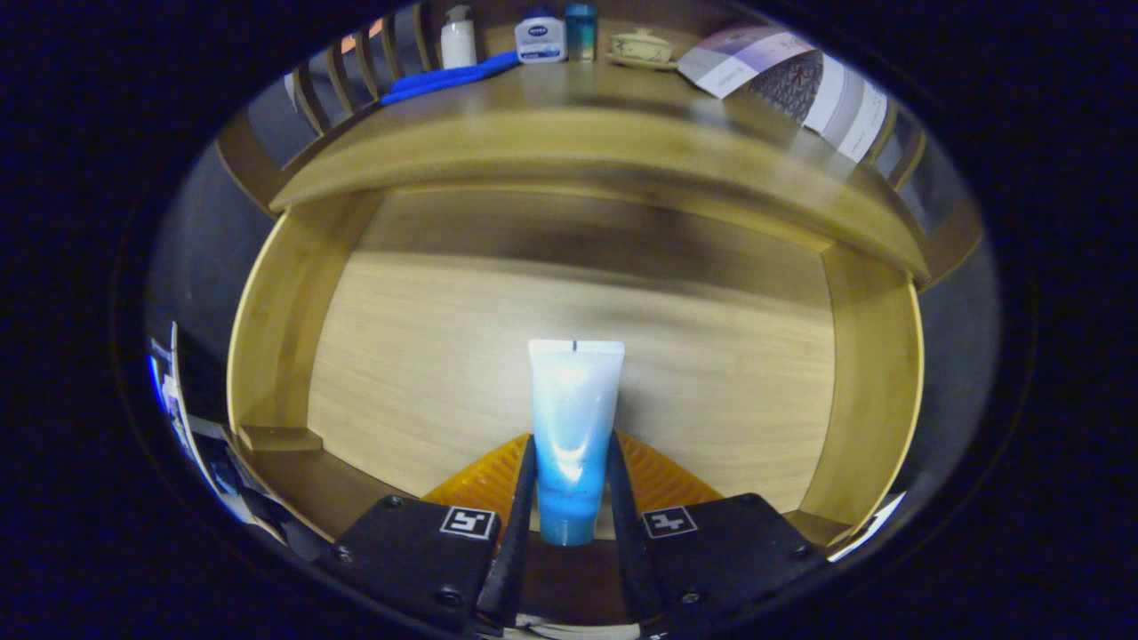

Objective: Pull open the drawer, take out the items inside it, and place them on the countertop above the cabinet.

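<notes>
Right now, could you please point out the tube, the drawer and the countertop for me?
tube (573, 418): gripper view, middle of its body, clamped between the tool's fingers.
drawer (427, 356): gripper view, bare wooden floor inside.
countertop (569, 147): gripper view, front edge above the drawer.

- I see warm, fairly dim light, brightest on the pale floor of the open drawer (498, 356).
- A broad soft shadow lies across the drawer's back, under the desk (569, 151) edge.
- A white glare streak runs down the blue tube (573, 427), which the fingers (526, 498) press from both sides; it casts a dark shadow to one side.
- Motion blur smears the wood grain and the desk edge; the tube looks sharper.
- Fisheye distortion bows the drawer walls and desk edge strongly.
- Bottles (540, 37) on the desk look small and soft.
</notes>
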A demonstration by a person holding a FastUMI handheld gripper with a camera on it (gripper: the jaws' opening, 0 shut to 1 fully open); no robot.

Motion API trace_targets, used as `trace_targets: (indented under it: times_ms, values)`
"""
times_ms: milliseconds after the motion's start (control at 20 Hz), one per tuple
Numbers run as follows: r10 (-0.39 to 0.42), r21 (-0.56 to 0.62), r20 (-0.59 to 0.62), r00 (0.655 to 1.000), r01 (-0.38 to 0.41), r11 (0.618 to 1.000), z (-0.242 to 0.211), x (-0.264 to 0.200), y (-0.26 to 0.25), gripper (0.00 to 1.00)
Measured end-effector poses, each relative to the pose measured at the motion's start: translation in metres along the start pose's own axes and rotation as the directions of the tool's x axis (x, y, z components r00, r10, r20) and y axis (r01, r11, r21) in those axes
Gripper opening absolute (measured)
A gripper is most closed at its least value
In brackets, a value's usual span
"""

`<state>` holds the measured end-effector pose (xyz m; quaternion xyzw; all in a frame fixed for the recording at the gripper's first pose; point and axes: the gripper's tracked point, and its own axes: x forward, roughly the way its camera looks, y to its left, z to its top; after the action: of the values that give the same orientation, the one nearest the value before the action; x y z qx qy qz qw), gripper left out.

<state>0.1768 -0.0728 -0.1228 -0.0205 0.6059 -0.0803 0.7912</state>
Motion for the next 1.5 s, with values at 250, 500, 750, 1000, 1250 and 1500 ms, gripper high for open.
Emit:
trace_targets:
  times_ms: [250, 500, 750, 1000, 1250, 1500]
  values:
    - [0.016, -0.023, 0.064, 0.998, -0.015, 1.0, 0.026, -0.042, 0.001, 0.46]
    - [0.015, -0.037, 0.115, 0.993, -0.011, 0.999, 0.061, -0.071, 0.008, 0.46]
    - [0.015, -0.014, 0.148, 0.989, -0.013, 1.0, 0.107, -0.084, 0.012, 0.46]
    - [-0.012, 0.033, 0.212, 0.977, 0.005, 0.999, 0.158, -0.081, 0.001, 0.46]
    - [-0.01, 0.059, 0.269, 0.963, -0.006, 0.998, 0.195, -0.073, -0.002, 0.46]
    - [0.015, 0.062, 0.293, 0.956, -0.035, 0.997, 0.212, -0.054, 0.004, 0.46]
